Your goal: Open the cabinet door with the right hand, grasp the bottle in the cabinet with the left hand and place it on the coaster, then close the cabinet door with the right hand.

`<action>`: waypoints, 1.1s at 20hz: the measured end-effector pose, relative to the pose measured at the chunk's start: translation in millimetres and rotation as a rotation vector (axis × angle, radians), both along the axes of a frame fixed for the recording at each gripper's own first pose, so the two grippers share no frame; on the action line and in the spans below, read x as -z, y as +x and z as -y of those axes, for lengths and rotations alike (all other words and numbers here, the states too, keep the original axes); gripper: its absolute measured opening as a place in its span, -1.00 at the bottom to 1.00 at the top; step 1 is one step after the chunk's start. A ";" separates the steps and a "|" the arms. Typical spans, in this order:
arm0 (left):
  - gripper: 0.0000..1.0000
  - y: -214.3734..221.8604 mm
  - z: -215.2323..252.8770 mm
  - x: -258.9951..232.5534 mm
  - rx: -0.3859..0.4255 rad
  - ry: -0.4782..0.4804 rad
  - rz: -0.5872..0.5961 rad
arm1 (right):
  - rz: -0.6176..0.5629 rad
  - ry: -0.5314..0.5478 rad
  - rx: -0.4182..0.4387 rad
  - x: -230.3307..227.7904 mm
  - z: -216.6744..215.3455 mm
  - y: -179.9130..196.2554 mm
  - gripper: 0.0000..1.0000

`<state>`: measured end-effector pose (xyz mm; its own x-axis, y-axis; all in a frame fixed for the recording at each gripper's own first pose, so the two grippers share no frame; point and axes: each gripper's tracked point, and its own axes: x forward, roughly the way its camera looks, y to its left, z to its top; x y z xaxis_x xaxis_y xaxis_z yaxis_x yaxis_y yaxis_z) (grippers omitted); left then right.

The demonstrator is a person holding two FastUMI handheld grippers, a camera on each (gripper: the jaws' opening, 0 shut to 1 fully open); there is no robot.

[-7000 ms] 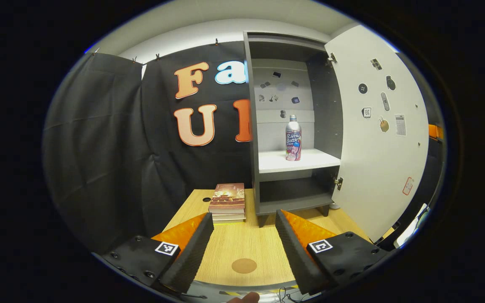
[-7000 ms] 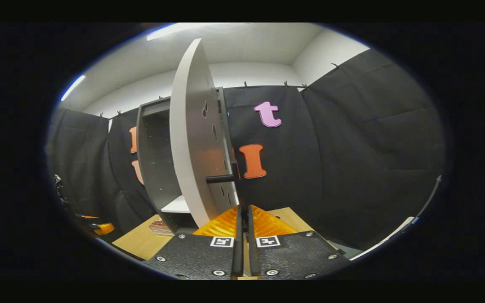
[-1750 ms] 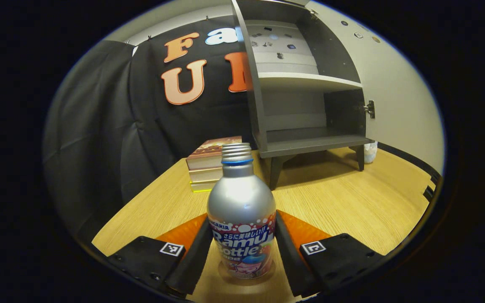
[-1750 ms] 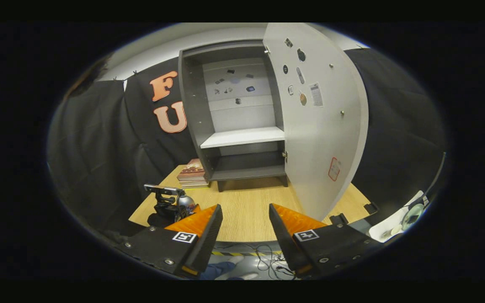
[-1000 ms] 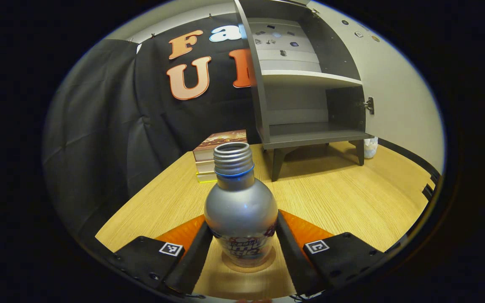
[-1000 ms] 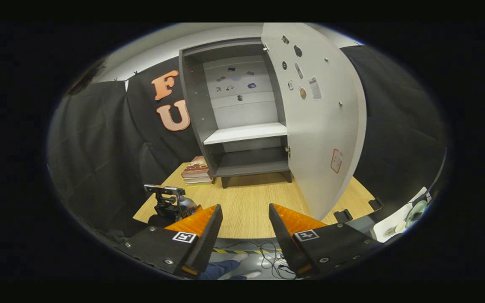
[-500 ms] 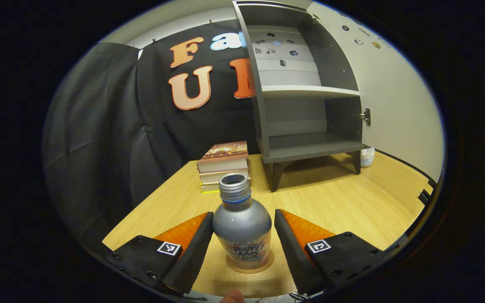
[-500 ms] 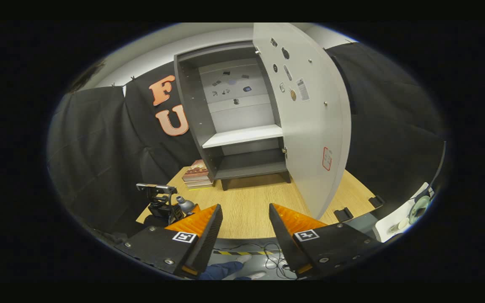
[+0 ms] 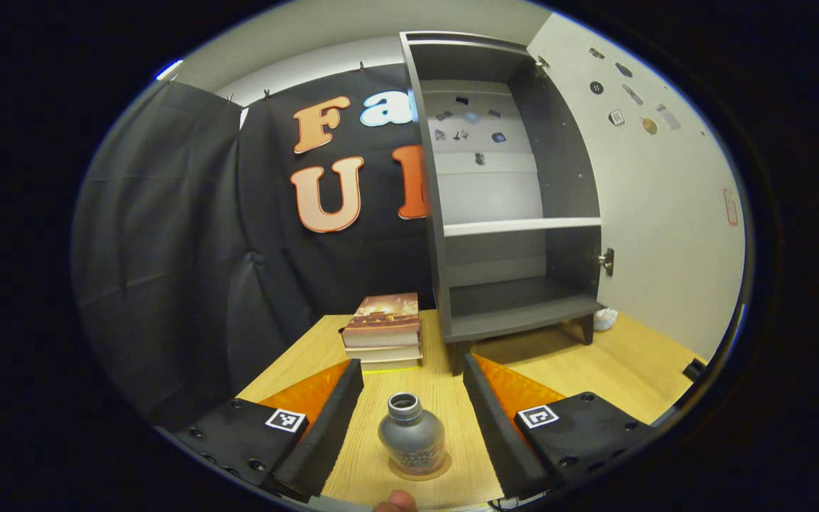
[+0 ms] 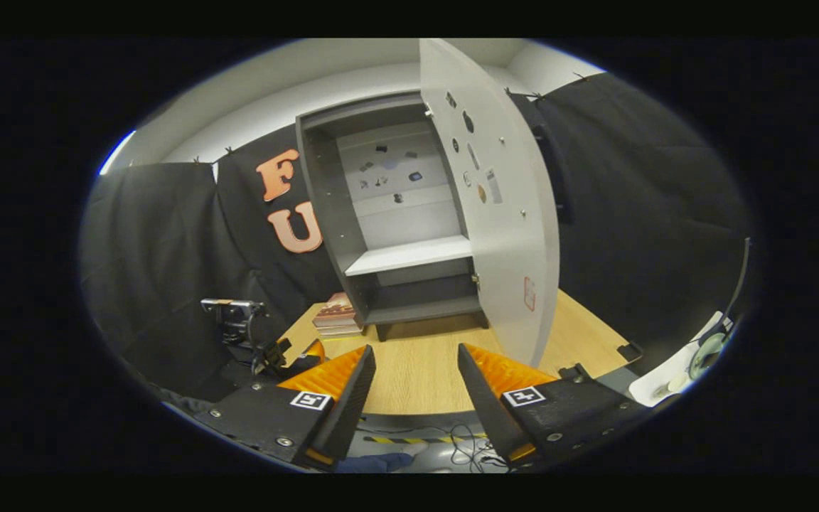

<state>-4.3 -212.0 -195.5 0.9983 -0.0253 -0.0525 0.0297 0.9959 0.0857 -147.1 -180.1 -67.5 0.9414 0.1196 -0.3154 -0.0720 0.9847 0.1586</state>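
On the wooden table (image 9: 594,370) the silver bottle (image 9: 411,439) stands upright on its round coaster (image 9: 438,469), between the left gripper (image 9: 413,419) fingers spread clear of it; right gripper (image 10: 413,398) gapes empty before the open cabinet door (image 10: 505,213).

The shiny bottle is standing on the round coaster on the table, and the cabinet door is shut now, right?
Not quite. The bottle does stand on the coaster, but the cabinet door is open, swung out from the cabinet, as the right gripper view shows.
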 end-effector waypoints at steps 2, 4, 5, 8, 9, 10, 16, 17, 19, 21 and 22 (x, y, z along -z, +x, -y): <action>0.85 -3.9 11.7 -30.4 0.030 -0.020 0.028 | 0.037 0.014 0.012 -12.1 8.9 -0.2 0.46; 0.85 -8.0 21.2 -56.9 0.051 -0.026 0.049 | 0.072 0.022 0.025 -23.8 21.9 -0.7 0.48; 0.85 -10.5 25.4 -70.0 0.058 -0.031 0.059 | 0.088 0.024 0.032 -29.0 29.8 -1.3 0.65; 0.85 -17.4 39.7 -99.7 0.093 -0.051 0.076 | 0.131 0.024 0.053 -45.1 56.5 4.3 0.50; 0.89 -21.8 43.0 -107.0 0.101 -0.052 0.081 | 0.143 0.022 0.058 -49.6 66.0 5.9 0.51; 0.85 -24.8 45.0 -113.2 0.108 -0.051 0.082 | 0.158 0.018 0.064 -55.8 76.6 9.6 0.51; 0.83 -38.6 48.3 -132.5 0.101 -0.048 0.085 | 0.205 0.002 0.087 -72.1 128.5 26.2 0.52; 0.83 -39.9 47.5 -133.3 0.097 -0.045 0.081 | 0.211 0.000 0.086 -74.0 133.7 31.5 0.52; 0.83 -41.6 45.5 -131.2 0.088 -0.042 0.072 | 0.221 -0.008 0.085 -77.1 147.0 42.9 0.52; 0.83 -42.9 42.3 -129.8 0.075 -0.037 0.061 | 0.223 -0.014 0.083 -76.4 156.8 56.3 0.52; 0.83 -44.0 41.0 -129.8 0.073 -0.036 0.058 | 0.218 -0.015 0.077 -74.3 159.3 63.3 0.52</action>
